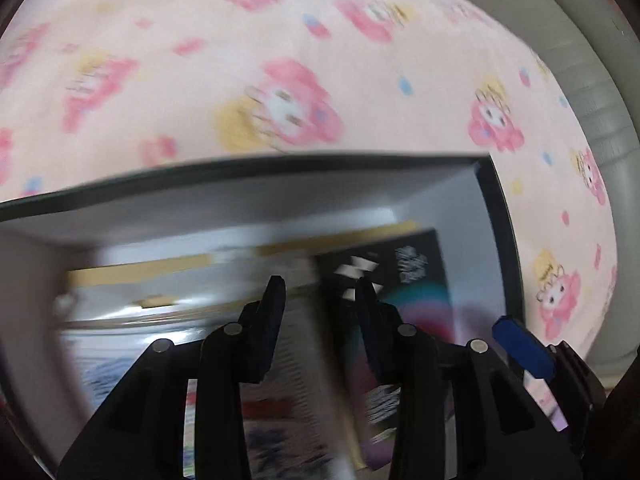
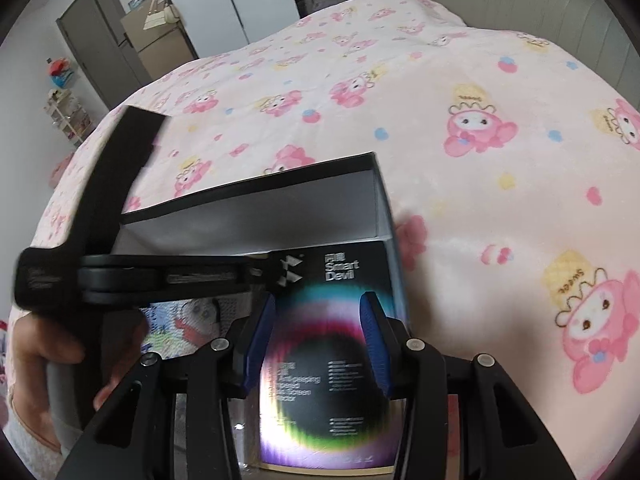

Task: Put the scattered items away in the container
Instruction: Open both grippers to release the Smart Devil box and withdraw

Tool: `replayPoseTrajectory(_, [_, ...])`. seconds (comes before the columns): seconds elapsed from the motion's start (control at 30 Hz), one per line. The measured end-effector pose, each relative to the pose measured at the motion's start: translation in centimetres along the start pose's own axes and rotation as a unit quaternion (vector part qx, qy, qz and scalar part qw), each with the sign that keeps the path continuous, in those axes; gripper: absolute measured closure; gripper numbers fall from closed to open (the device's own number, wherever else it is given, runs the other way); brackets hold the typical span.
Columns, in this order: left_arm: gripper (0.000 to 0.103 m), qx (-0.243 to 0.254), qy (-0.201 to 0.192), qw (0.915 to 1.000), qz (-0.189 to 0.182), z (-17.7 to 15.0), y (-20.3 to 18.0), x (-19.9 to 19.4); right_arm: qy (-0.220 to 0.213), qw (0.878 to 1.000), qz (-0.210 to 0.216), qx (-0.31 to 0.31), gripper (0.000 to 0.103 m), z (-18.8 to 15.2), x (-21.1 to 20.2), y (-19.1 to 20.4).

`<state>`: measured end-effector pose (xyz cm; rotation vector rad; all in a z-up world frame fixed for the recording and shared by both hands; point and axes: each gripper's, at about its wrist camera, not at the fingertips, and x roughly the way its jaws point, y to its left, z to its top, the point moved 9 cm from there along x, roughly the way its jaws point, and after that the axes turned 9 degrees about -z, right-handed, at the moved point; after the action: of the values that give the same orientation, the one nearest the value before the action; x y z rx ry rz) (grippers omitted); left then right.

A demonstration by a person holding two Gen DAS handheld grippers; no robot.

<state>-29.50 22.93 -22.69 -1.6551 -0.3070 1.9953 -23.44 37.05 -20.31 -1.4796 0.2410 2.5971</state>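
Note:
An open box with a black rim (image 1: 280, 164) (image 2: 260, 184) and grey inner walls sits on a pink cartoon bedspread (image 1: 280, 40) (image 2: 480, 200). Inside lies a black pack with a rainbow ring (image 2: 332, 360) (image 1: 416, 272), and beside it a cartoon-printed item (image 2: 180, 320). My left gripper (image 1: 318, 280) (image 2: 272, 270) points down into the box with its dark fingers apart. A pale, blurred packet (image 1: 304, 360) shows between them, next to the left finger and clear of the right one. My right gripper (image 2: 320, 298) hangs over the black pack, blue pads apart and touching nothing; one blue finger (image 1: 520, 344) shows by the box's right wall.
A person's hand (image 2: 40, 352) holds the left gripper's handle at the lower left. A grey padded headboard (image 2: 520, 8) (image 1: 592, 80) borders the bed on the right. A brown cabinet (image 2: 160, 40) and a small shelf (image 2: 68, 116) stand beyond the bed's far left.

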Motion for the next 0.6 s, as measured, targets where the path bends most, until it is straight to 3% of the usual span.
replayPoseTrajectory(0.13, [0.067, -0.029, 0.005, 0.997, 0.072, -0.4, 5.0, -1.3, 0.019, 1.0, 0.006, -0.002, 0.063, -0.5, 0.6, 0.3])
replayPoseTrajectory(0.27, [0.067, 0.002, 0.003, 0.9986, 0.053, -1.6, 4.2, -2.8, 0.035, 0.999, 0.015, -0.006, 0.063, -1.0, 0.9, 0.8])
replayPoseTrajectory(0.3, [0.067, 0.007, 0.0, 0.9995, 0.031, -1.8, 3.3, -3.4, 0.034, 0.999, 0.017, -0.008, 0.063, -1.1, 0.7, 0.9])
replayPoseTrajectory(0.37, [0.066, 0.018, -0.026, 0.9993, 0.02, -2.3, 2.2, -5.2, 0.029, 0.999, 0.019, -0.011, 0.063, -1.4, 0.2, 1.2])
replayPoseTrajectory(0.47, [0.066, 0.057, -0.085, 0.9922, 0.072, -3.3, 0.6, -8.7, 0.006, 1.0, 0.003, -0.011, 0.063, -1.4, -1.5, 0.9])
replayPoseTrajectory(0.5, [0.065, 0.062, -0.098, 0.9904, 0.076, -3.4, -0.4, -8.2, -0.005, 1.0, -0.004, -0.012, 0.063, -1.3, -2.2, 0.8])
replayPoseTrajectory(0.6, [0.052, 0.072, -0.142, 0.9832, 0.089, -4.8, -2.6, -10.2, -0.034, 0.999, -0.01, -0.008, 0.062, -1.0, -4.6, 0.9])
